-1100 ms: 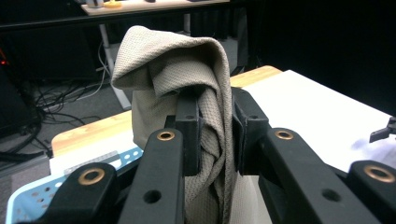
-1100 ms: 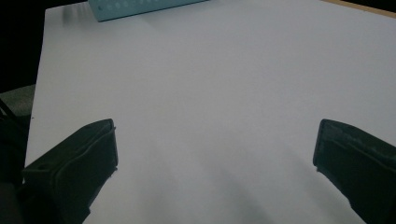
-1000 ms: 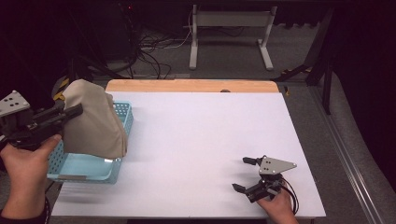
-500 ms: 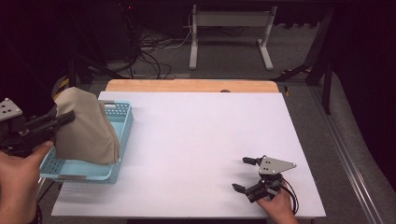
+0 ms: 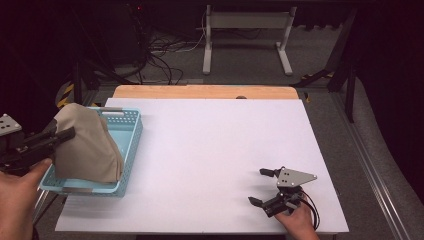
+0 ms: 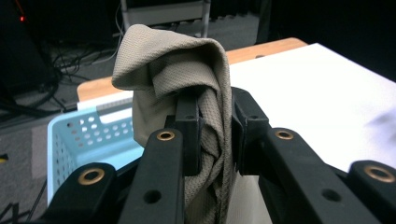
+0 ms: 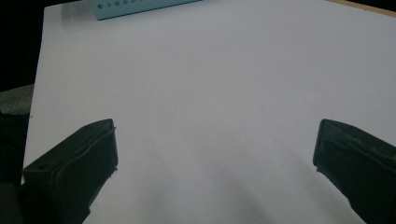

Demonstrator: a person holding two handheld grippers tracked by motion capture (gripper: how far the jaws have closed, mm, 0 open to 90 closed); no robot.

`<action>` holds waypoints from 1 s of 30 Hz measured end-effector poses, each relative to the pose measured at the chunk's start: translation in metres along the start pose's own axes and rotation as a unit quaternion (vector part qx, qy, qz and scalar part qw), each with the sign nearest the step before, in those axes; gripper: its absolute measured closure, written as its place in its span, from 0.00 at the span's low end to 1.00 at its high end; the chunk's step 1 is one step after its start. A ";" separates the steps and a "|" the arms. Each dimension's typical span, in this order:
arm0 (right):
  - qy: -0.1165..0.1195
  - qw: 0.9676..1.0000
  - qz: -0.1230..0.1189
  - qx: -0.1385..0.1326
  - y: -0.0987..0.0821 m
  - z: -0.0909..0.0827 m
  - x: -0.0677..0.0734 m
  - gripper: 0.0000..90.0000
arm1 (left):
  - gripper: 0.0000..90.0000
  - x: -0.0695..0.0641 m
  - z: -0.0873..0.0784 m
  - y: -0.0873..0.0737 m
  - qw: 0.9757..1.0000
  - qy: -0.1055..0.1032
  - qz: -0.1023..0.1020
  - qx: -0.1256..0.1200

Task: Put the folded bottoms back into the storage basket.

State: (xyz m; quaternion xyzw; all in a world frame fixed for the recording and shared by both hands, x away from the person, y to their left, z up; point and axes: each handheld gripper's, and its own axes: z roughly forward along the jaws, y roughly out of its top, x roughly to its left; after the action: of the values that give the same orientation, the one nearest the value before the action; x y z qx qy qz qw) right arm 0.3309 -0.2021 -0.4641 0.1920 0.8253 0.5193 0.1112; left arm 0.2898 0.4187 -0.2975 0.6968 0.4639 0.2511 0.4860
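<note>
From the high view we see the left tongs (image 5: 62,136) pinching a beige cloth (image 5: 85,147) that drapes over the light blue basket (image 5: 127,145) just beyond them; the right tongs (image 5: 263,186) rest spread on the white surface (image 5: 210,150), well apart. In the left gripper view, the cloth (image 6: 187,84) is clamped between the jaws, basket (image 6: 79,140) behind. In the right gripper view, the jaws stand wide, basket (image 7: 135,7) far ahead. We read no writing.

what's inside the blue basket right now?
A beige cloth hangs into the blue basket, pinched by the left gripper. The far end's floor looks bare; whatever lies under the cloth is covered.
</note>
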 end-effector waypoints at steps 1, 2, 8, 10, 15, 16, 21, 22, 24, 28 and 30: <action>0.000 1.000 0.000 0.000 0.000 0.000 0.000 0.00 | 0.84 0.001 0.000 -0.001 1.000 -0.001 -0.002 0.004; 0.000 1.000 0.000 0.001 0.000 0.000 0.000 0.00 | 0.84 0.003 0.001 -0.003 1.000 0.000 -0.003 0.007; 0.001 1.000 -0.001 0.002 0.000 0.000 0.000 0.00 | 0.84 0.008 0.007 -0.011 1.000 0.002 -0.012 0.023; 0.001 1.000 -0.001 0.001 0.000 0.000 0.000 0.00 | 0.84 0.009 0.009 -0.015 1.000 0.001 -0.016 0.025; 0.002 1.000 0.000 0.000 0.000 0.000 0.000 0.00 | 0.84 0.012 0.013 -0.021 0.999 0.003 -0.022 0.036; 0.001 1.000 0.000 0.001 0.000 0.000 0.000 0.00 | 0.84 0.013 0.014 -0.021 0.999 0.002 -0.022 0.039; 0.001 1.000 0.000 0.001 0.000 0.000 0.000 0.00 | 0.84 0.014 0.018 -0.025 0.999 0.002 -0.025 0.047; 0.001 1.000 0.000 0.001 0.000 0.000 0.000 0.00 | 0.84 0.015 0.020 -0.027 0.998 0.000 -0.026 0.049; 0.001 1.000 0.000 0.001 0.000 0.000 0.000 0.00 | 0.84 0.015 0.022 -0.028 0.998 -0.004 -0.028 0.048; 0.002 1.000 0.000 0.002 0.000 0.001 0.000 0.00 | 0.84 0.018 0.030 -0.029 0.998 -0.011 -0.031 0.049; 0.001 1.000 -0.001 0.002 0.000 0.001 0.000 0.00 | 0.84 0.019 0.036 -0.030 0.998 -0.014 -0.030 0.053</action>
State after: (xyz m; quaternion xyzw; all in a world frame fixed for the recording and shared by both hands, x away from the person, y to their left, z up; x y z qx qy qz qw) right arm 0.3311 -0.2016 -0.4643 0.1908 0.8265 0.5180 0.1101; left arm 0.3145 0.4225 -0.3409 0.7106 0.4906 0.2015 0.4623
